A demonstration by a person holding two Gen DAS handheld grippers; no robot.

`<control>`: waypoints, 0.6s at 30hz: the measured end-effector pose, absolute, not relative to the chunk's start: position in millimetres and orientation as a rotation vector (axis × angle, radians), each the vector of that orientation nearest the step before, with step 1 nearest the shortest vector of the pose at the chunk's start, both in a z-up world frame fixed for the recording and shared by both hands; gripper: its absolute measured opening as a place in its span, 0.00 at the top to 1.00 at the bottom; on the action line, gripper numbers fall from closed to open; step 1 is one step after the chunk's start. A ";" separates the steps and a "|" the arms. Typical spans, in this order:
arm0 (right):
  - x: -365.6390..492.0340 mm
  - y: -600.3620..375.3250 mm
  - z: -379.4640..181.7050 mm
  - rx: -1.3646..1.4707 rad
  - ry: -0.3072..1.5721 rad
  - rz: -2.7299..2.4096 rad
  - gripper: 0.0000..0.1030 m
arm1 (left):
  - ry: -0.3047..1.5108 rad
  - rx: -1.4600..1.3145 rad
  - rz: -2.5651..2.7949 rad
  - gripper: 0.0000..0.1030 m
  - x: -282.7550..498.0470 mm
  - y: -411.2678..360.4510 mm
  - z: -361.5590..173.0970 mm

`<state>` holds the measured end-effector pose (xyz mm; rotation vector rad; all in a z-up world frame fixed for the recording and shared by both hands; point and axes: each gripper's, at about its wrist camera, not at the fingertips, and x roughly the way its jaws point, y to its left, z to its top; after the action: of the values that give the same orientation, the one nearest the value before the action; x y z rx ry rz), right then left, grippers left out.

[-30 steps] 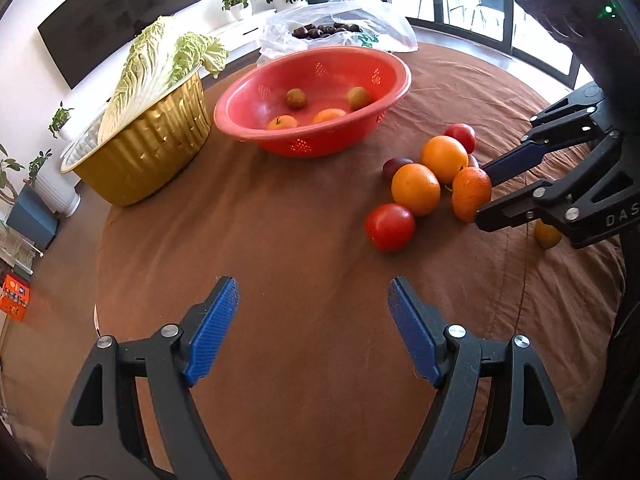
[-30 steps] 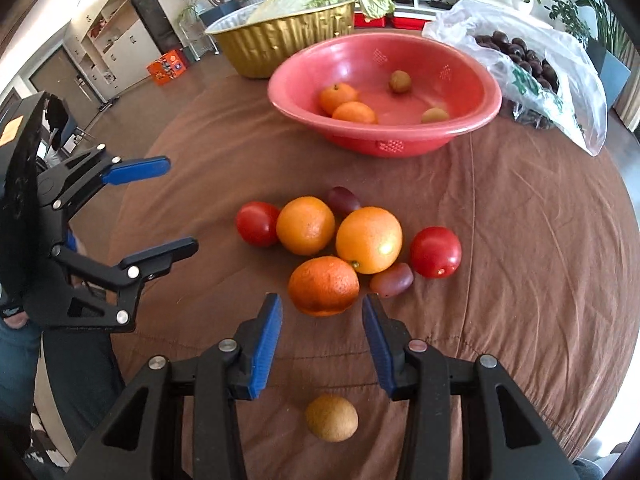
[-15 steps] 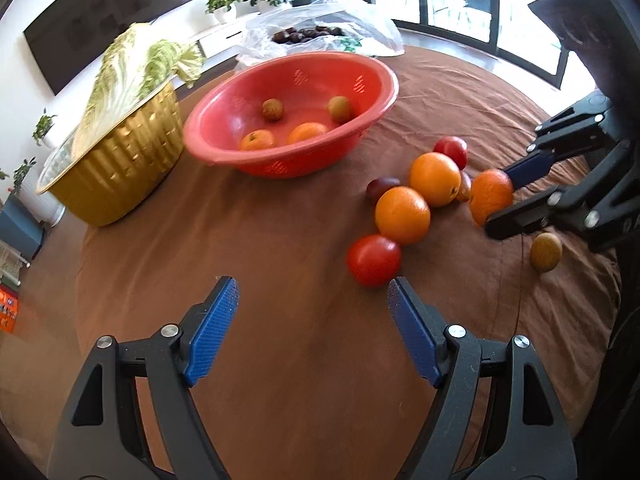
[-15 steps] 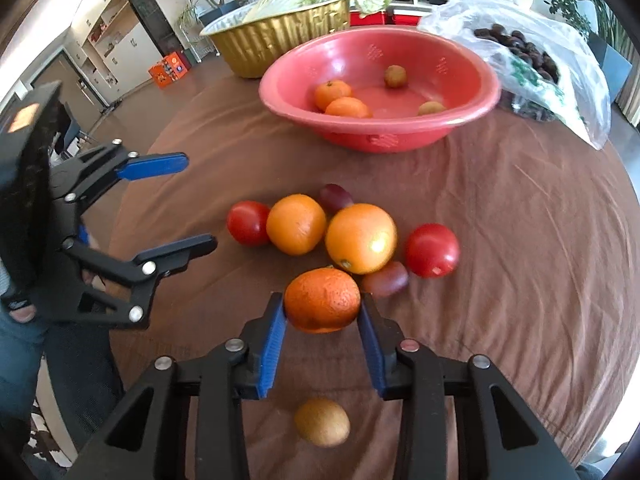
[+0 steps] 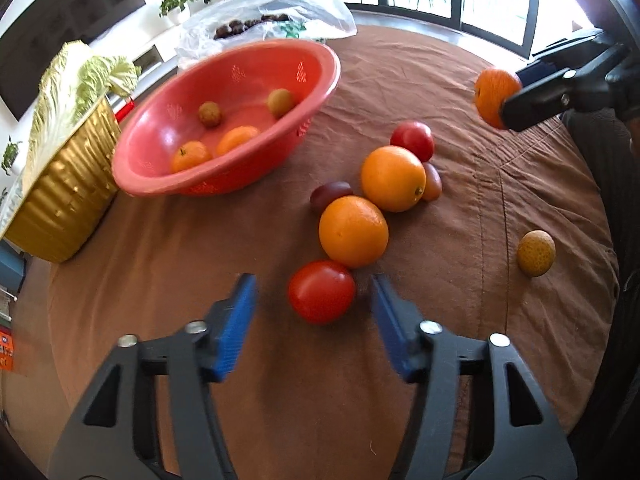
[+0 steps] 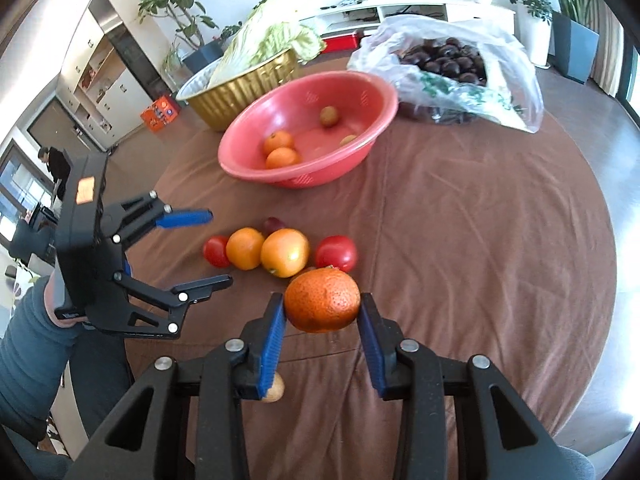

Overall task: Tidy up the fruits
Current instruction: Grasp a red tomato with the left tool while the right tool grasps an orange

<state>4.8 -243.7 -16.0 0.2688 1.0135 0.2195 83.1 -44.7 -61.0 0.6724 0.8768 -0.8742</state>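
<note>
Fruits lie in a bunch on the brown cloth (image 5: 460, 80), and four sit in the red bowl (image 6: 360, 92). The right gripper (image 6: 322, 320) is clamped on a mandarin (image 6: 322, 300), up off the cloth. It should go over the bowl and be let go low, so it does not bounce. The left gripper (image 5: 312, 316) is closing around a tomato (image 5: 321, 291), not touching yet. Squeeze softly; tomatoes squash.
</note>
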 end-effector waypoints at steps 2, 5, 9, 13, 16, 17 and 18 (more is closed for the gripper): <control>5.1 -246.6 -15.6 0.272 1.009 0.219 0.62 | 0.887 0.662 -0.875 0.50 85.9 -43.6 -61.8; 4.3 -249.3 -15.4 0.275 1.007 0.220 0.62 | 0.896 0.648 -0.884 0.55 88.7 -40.7 -62.3; 3.8 -250.9 -15.2 0.275 1.006 0.222 0.62 | 0.897 0.641 -0.896 0.70 89.1 -38.4 -61.2; 6.9 -252.1 -11.8 0.265 0.997 0.224 0.62 | 0.888 0.620 -0.876 0.71 87.5 -31.7 -56.5; 9.5 -254.4 -6.9 0.251 0.989 0.223 0.62 | 0.874 0.562 -0.863 0.71 93.5 -21.0 -42.2; 10.7 -256.4 -5.0 0.248 0.986 0.219 0.62 | 0.865 0.551 -0.857 0.71 95.2 -18.1 -37.0; 12.1 -259.0 -3.4 0.246 0.983 0.216 0.62 | 0.851 0.541 -0.847 0.71 98.5 -15.0 -29.1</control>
<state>12.1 -259.0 -3.4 0.2463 0.9828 0.2155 98.5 -15.0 -29.1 0.5410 0.8511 -0.8467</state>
